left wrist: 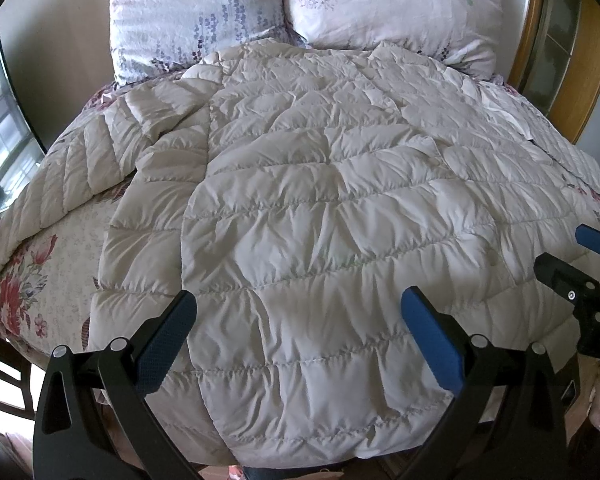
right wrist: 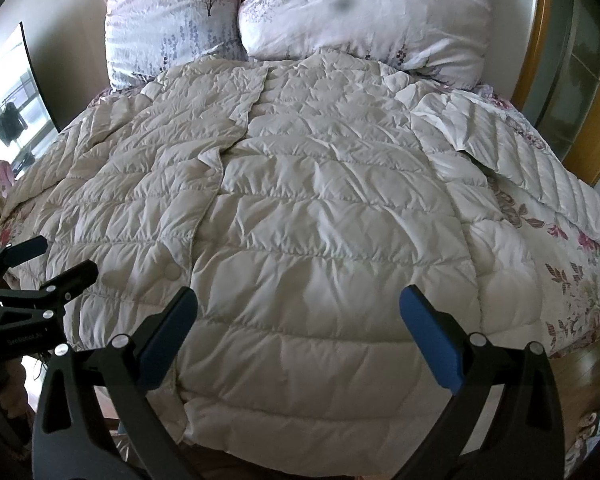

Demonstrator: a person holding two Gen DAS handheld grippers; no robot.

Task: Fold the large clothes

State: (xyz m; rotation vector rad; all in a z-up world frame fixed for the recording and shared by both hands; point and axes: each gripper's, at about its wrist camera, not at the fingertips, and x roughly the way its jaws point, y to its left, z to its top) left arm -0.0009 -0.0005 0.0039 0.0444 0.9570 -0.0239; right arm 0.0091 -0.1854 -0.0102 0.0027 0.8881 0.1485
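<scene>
A large cream quilted down coat [left wrist: 300, 200] lies spread flat on the bed, its hem toward me and its collar by the pillows. It also shows in the right wrist view [right wrist: 320, 208]. One sleeve [left wrist: 100, 160] stretches left, the other [right wrist: 540, 160] right. My left gripper [left wrist: 298, 320] is open and empty, above the coat's hem. My right gripper [right wrist: 298, 320] is open and empty, above the hem further right. Each gripper shows at the edge of the other's view: the right one [left wrist: 572, 264], the left one [right wrist: 48, 268].
The bed has a floral sheet [left wrist: 32, 280]. Two floral pillows [left wrist: 196, 12] [left wrist: 400, 4] lean at the head. A wooden door frame [left wrist: 540, 40] stands right; a window [left wrist: 0, 120] is left. The bed's near edge runs below the hem.
</scene>
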